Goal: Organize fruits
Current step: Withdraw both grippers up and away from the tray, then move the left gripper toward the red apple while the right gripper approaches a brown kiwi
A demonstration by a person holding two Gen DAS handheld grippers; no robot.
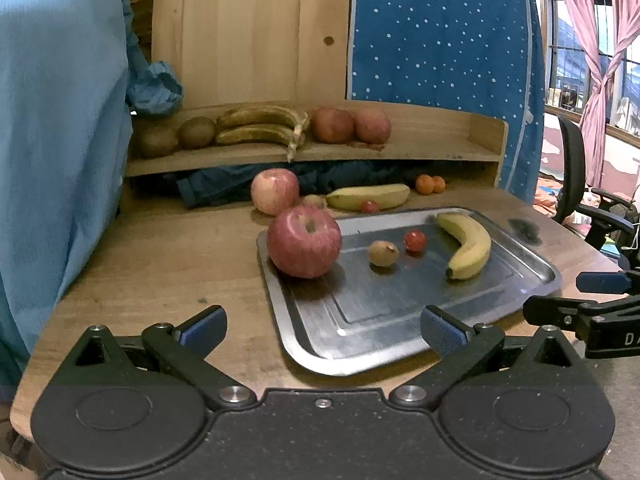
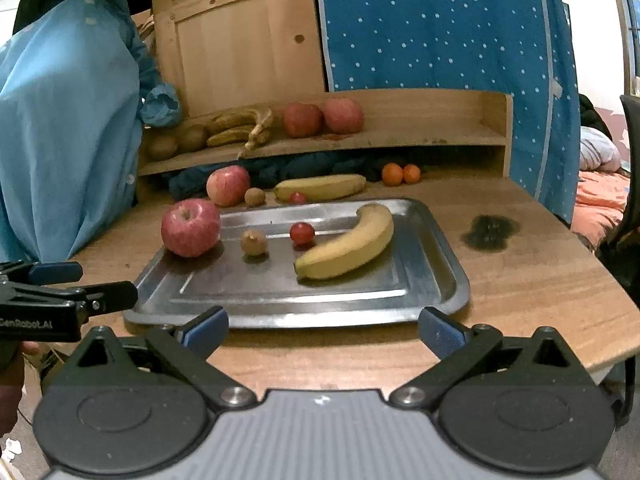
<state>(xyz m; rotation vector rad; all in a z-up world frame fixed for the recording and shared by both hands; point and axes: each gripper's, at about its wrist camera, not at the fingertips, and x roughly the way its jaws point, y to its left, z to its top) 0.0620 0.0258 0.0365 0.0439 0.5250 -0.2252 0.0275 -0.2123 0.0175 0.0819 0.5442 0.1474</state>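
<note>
**Fruit Laid Out on Steel Tray, Both Grippers Held Wide**

On the round wooden table, a rectangular stainless-steel tray was seen lying flat near the front edge. Toward the far left, a hanging light-blue garment was draped beside the table. At the tray's left end a large red apple was set upright, its base over the rim. Just to its right a small brown kiwi was placed on the tray floor, followed by a small red cherry tomato close beside it, the two apart. Further right, a curved yellow banana was laid on its side, within the tray.

Behind the tray, a second red apple, another small brown kiwi, a second yellow banana with a small red tomato in front of it, and two small oranges were ranged on the tabletop. On the low wooden shelf above them, two brown kiwis, a bunch of browned bananas and two red apples were lined up.

The left gripper was held before the tray's near left corner, its blue-padded jaws spread wide with nothing between them. The right gripper was held before the tray's near edge, jaws likewise released and holding nothing.
</note>
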